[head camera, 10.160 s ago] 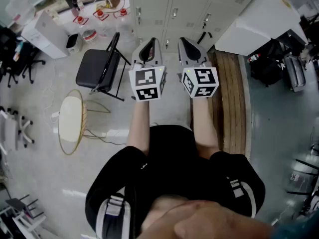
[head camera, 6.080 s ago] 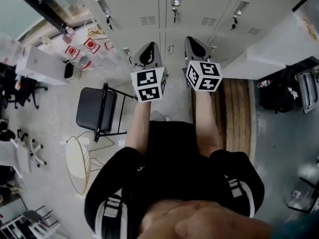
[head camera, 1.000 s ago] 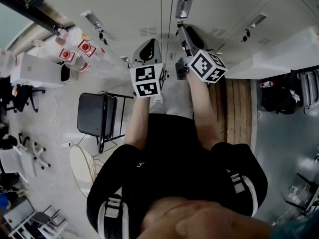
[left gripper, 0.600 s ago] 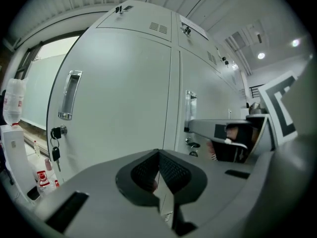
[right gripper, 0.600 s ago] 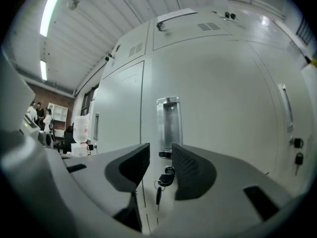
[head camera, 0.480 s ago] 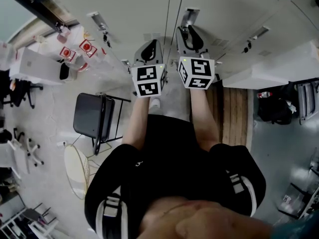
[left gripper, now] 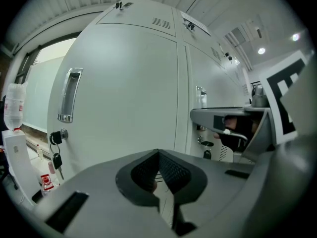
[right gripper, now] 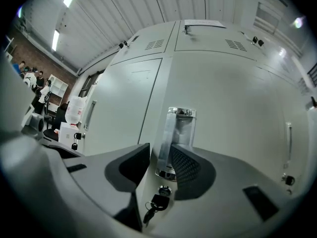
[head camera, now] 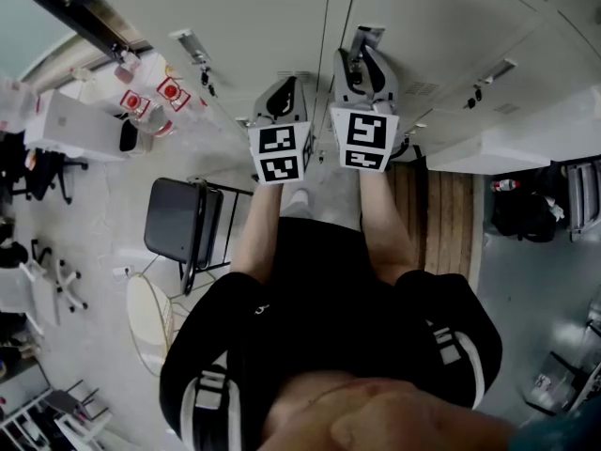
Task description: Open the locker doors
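Note:
Grey locker doors (head camera: 263, 17) fill the top of the head view, all closed. The middle door (right gripper: 233, 108) carries a chrome recessed handle (right gripper: 177, 138) with a key (right gripper: 154, 202) hanging in the lock below it. My right gripper (right gripper: 161, 155) is open and held up against that door, with the handle between its jaws, as the head view also shows for the right gripper (head camera: 362, 53). My left gripper (head camera: 280, 100) hangs lower, off the doors. In its own view the left gripper (left gripper: 158, 155) is shut and empty, facing the left door's handle (left gripper: 68, 94).
A black folding chair (head camera: 174, 219) stands to my left, with a round wire stool (head camera: 146, 313) nearer. A wooden bench (head camera: 437, 214) runs along my right under a white cabinet top (head camera: 526, 130). Red-labelled bottles (head camera: 169, 92) sit by the left lockers.
My right gripper has risen and rolled upright, coming onto the middle door's handle. The left gripper has stayed put. I stand closer to the lockers than ten seconds ago.

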